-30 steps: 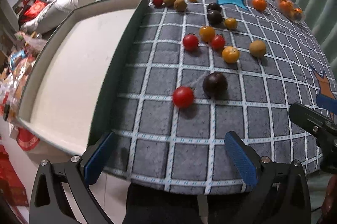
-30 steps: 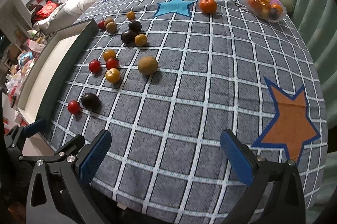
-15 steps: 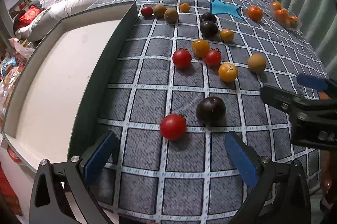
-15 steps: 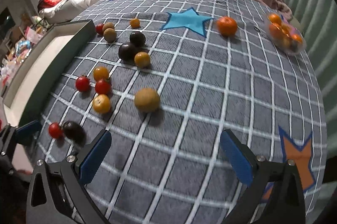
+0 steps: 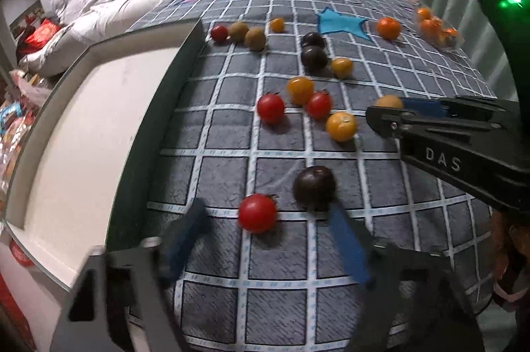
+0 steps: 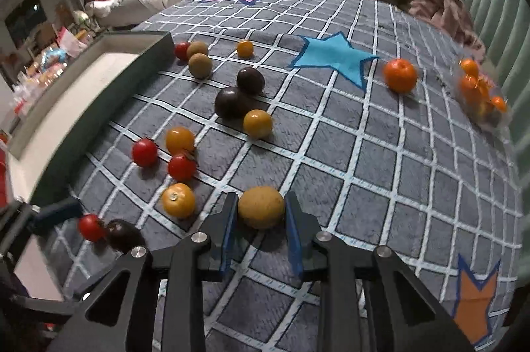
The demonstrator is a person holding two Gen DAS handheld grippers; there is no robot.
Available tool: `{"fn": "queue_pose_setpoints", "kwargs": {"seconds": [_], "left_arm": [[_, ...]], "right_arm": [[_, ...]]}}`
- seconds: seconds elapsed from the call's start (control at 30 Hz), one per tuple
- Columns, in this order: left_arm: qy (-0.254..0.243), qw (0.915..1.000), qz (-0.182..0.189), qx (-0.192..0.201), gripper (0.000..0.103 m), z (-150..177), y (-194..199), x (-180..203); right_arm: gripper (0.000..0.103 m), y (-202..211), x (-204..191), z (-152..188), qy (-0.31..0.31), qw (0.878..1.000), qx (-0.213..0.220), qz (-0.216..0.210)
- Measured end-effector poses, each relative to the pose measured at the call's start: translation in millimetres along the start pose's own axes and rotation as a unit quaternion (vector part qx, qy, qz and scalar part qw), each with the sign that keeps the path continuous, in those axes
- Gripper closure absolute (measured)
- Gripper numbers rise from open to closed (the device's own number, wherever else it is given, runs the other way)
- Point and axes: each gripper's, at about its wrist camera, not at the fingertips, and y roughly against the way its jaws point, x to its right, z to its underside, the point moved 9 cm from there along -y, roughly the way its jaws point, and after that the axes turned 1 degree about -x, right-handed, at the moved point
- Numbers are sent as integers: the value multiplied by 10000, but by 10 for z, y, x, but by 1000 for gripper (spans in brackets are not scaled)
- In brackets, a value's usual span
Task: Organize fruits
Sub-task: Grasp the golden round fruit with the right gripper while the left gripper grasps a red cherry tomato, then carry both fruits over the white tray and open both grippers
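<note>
Small fruits lie scattered on a grey checked cloth. My left gripper points down at a red tomato, which sits between its blue fingers. The jaws are closing and neither pad touches the tomato. A dark plum lies just off the right fingertip. My right gripper has a tan round fruit between its pads. Its jaws are closing and both pads press on the fruit's sides. In the left wrist view the right gripper reaches in from the right.
A white tray with a dark green rim lies along the cloth's left edge. Red and yellow tomatoes, two plums and brown fruits lie mid-cloth. A tangerine and a clear bag of oranges sit far right.
Both grippers' jaws have narrowed from wide open. The right gripper moved forward and left until the tan fruit sat between its pads. The left gripper edged closer to the red tomato.
</note>
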Motion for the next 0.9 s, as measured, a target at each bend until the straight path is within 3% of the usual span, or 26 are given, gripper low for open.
{"fn": "queue_pose_setpoints", "kwargs": {"seconds": [0.03, 0.17, 0.37, 0.6, 0.9], "left_arm": [[-24, 10000, 38, 5, 42, -1, 10, 24], [-59, 9997, 220, 40, 81, -6, 44, 94], [245, 9983, 537, -19, 81, 20, 75, 28], [305, 9973, 662, 15, 81, 68, 200, 2], [430, 9961, 704, 307, 81, -25, 521, -280]], "right_arm": [[73, 16, 7, 11, -97, 9999, -3, -85], [73, 107, 25, 90, -388, 9986, -10, -350], [73, 253, 51, 218, -524, 9974, -1, -502], [73, 422, 24, 299, -657, 9958, -6, -641], [73, 654, -338, 173, -413, 9962, 74, -757]]}}
